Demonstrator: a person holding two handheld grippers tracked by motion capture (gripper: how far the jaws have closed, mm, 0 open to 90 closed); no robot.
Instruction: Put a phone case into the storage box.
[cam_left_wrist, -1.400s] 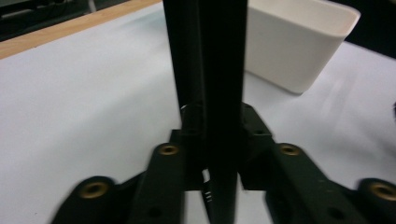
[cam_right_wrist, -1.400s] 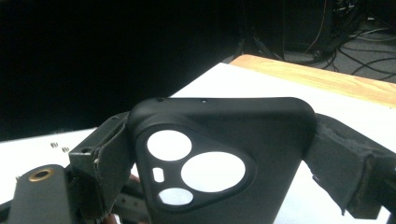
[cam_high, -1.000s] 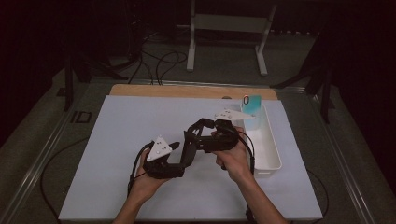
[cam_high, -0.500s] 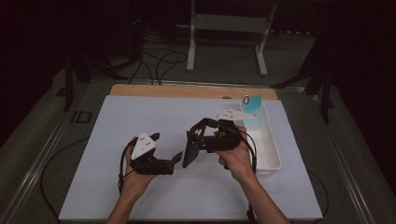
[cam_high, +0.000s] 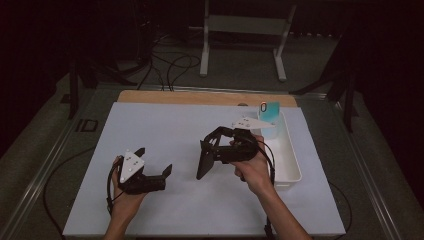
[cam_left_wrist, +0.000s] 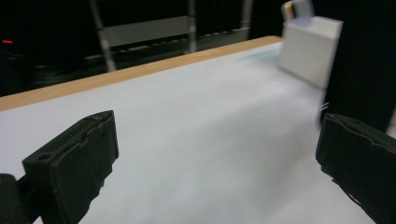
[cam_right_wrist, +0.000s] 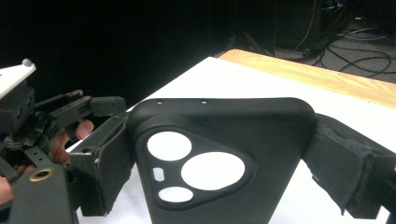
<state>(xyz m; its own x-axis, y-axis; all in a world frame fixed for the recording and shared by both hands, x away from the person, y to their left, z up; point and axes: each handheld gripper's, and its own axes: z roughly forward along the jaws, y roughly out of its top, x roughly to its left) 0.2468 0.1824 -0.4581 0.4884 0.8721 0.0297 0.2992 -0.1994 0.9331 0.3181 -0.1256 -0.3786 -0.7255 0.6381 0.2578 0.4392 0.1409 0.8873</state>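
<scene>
In the right gripper view the phone case (cam_right_wrist: 224, 163) is cut off by the bottom edge, and its sides are covered by the right tongs' (cam_right_wrist: 224, 172) pads. In the left gripper view the white bin (cam_left_wrist: 310, 49) is blurred, its contents indistinct. In the high view the bin's (cam_high: 287, 160) contents are too small to identify.

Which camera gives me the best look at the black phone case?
The right gripper view: the phone case shows its camera cutouts up close. High view shows it small and dark; left gripper view catches a dark edge.

phone case (cam_high: 206, 161) left of bin (cam_high: 290, 160), on table (cam_high: 165, 125)
</scene>
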